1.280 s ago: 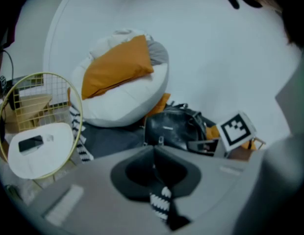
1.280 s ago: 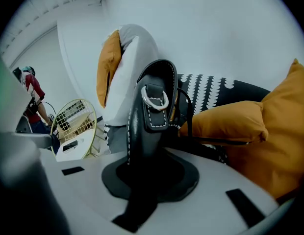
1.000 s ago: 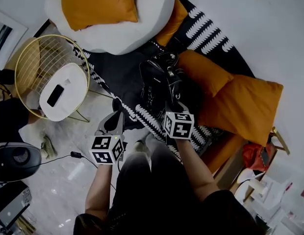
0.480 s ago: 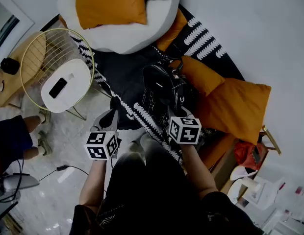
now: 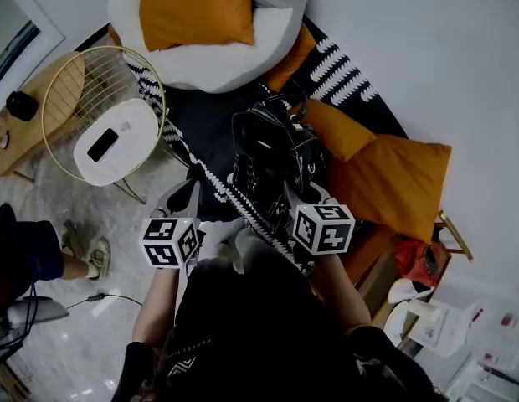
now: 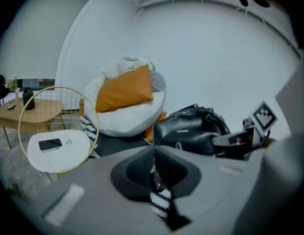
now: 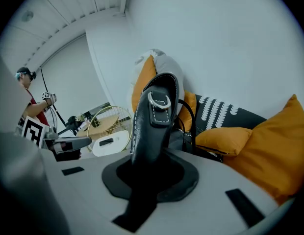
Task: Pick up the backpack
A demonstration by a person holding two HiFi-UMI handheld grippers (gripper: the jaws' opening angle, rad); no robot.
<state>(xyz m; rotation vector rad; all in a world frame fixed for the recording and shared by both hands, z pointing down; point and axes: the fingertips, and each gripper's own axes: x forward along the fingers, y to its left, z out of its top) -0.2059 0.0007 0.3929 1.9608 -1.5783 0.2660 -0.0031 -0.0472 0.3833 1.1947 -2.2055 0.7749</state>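
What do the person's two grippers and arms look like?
Both the left gripper and the right gripper have a pale grey body, dark where the jaws begin. Each carries a white cube with black square markers. The person wears dark clothing; the forearms are uncovered.

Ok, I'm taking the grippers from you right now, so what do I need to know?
The left gripper is shut with nothing in it, off to the side of the bag.
The right gripper is shut on the strap of the backpack.
The backpack hangs from that strap over the rug, next to the orange cushions.
Done: strap gripped, and the bag looks clear of the rug.
Left: hold the grip firm and finish lifting it.
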